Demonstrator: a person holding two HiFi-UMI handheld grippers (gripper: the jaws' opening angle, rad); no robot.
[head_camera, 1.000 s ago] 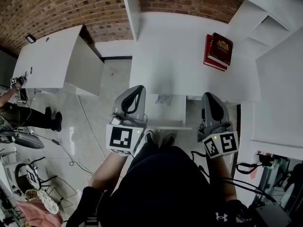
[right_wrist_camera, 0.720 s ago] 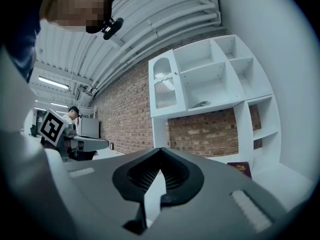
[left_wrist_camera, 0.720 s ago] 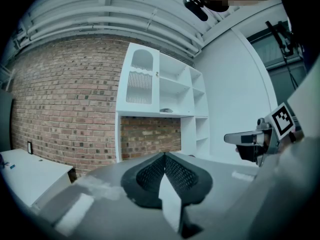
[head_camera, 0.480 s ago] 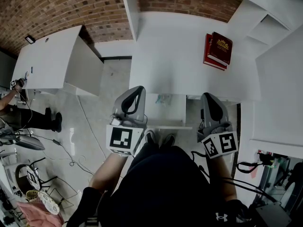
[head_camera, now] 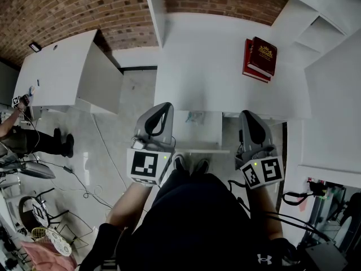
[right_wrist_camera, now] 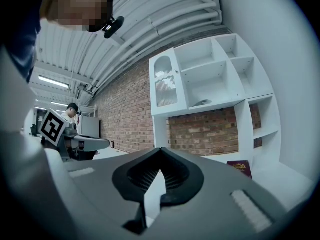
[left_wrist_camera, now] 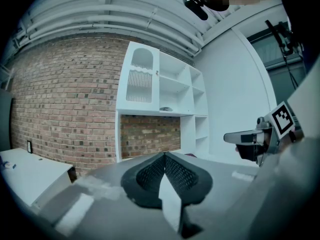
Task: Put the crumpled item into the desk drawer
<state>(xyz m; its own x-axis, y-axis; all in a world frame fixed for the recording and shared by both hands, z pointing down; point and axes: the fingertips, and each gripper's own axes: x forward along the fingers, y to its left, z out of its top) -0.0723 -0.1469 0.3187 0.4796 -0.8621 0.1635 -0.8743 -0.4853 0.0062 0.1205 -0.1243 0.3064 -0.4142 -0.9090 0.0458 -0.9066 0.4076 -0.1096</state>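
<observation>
Left gripper [left_wrist_camera: 164,155] has its jaws pressed together with nothing in them. Right gripper [right_wrist_camera: 160,150] is the same, closed and empty. Both hover at the near edge of the desk [head_camera: 208,66], one on each side of the open drawer [head_camera: 198,137]. The crumpled item [head_camera: 195,117] lies inside that drawer, toward its far end, apart from both grippers. Far right on the desk sit two stacked red books [head_camera: 259,58].

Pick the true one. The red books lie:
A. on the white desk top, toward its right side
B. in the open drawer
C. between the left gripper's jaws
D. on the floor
A: the red books sit stacked on the desk top, right of its middle.
</observation>
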